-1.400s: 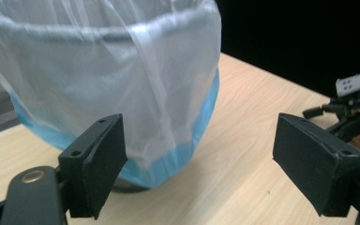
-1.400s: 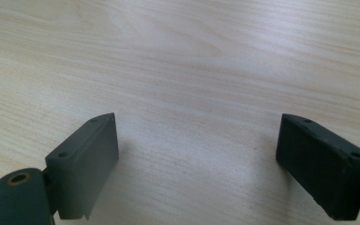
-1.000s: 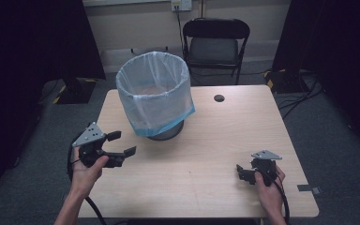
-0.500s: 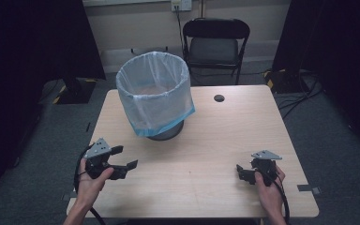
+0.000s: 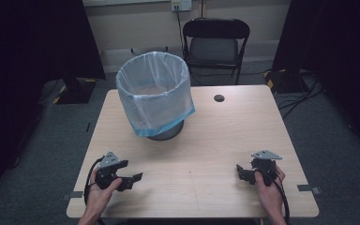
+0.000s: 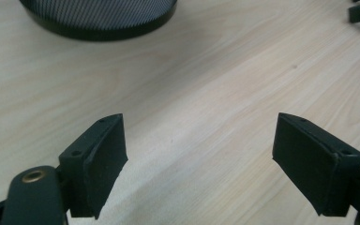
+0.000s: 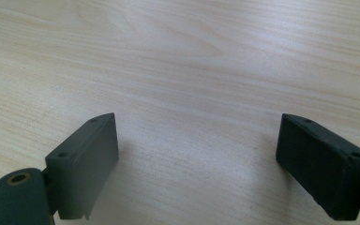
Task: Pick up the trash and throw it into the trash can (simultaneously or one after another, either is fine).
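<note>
My left gripper (image 5: 132,178) lowered since moment ago, now low over table (image 5: 206,140), fingers wide, empty. Right gripper (image 5: 242,173) same place, fingers wide, empty. Lined wastebasket (image 5: 153,93) stands beyond left gripper, untouched; work seems finished.

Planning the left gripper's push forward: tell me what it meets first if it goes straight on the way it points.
Bare table lies ahead between the open jaws of the left gripper. The bin's dark base sits off to one side of that line, and the right gripper shows far off. The way looks free, though depth is unclear.
</note>
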`<state>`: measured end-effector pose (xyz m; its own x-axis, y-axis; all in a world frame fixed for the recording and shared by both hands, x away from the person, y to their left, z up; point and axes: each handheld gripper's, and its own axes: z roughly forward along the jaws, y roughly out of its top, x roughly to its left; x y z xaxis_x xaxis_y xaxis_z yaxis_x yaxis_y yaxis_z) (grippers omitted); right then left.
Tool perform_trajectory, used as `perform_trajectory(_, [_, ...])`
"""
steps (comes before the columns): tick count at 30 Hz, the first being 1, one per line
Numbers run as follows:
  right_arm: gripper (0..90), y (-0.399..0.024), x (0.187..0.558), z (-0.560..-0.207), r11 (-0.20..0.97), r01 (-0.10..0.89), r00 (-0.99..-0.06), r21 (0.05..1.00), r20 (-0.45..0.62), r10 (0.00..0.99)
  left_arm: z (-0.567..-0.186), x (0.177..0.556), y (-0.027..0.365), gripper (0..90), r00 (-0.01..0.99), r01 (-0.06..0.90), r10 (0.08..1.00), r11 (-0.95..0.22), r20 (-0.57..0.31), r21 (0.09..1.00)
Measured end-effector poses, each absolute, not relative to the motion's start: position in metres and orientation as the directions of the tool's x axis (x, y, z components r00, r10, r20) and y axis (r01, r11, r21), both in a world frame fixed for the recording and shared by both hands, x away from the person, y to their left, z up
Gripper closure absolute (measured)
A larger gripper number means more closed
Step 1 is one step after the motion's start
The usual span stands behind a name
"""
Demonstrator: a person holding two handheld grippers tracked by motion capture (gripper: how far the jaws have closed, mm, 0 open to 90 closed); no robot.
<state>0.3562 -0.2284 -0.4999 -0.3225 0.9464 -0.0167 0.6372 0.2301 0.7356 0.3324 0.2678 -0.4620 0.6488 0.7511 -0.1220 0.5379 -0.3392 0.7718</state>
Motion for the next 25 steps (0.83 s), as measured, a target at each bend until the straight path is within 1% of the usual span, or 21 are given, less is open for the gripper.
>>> perform_trajectory(2, [12.4,-0.228,0.356,-0.500,0.230,0.637,-0.322,0.736,-0.017,0.946,-0.465,0.332,0.266,17.6,0.646,0.547,0.752,-0.337,-0.131,0.766])
perform_trajectory(9, [12.5,-0.228,0.356,-0.500,0.230,0.637,-0.322,0.735,-0.017,0.947,-0.484,0.333,0.258,18.0,0.643,0.573,0.758,-0.379,-0.111,0.726])
perform_trajectory(16, [12.5,-0.228,0.356,-0.500,0.230,0.637,-0.322,0.735,-0.017,0.947,-0.492,0.334,0.255,17.9,0.637,0.589,0.765,-0.400,-0.099,0.702])
perform_trajectory(21, [12.4,-0.228,0.356,-0.500,0.230,0.637,-0.322,0.736,-0.017,0.946,-0.495,0.333,0.252,17.2,0.642,0.555,0.766,-0.431,-0.037,0.711])
perform_trajectory(22, [12.5,-0.228,0.356,-0.500,0.230,0.638,-0.322,0.735,-0.016,0.947,-0.498,0.330,0.248,15.2,0.642,0.531,0.767,-0.447,0.003,0.720])
perform_trajectory(25, [12.4,-0.228,0.356,-0.500,0.230,0.637,-0.322,0.735,-0.017,0.947,-0.500,0.330,0.247,12.4,0.644,0.525,0.765,-0.435,-0.008,0.732])
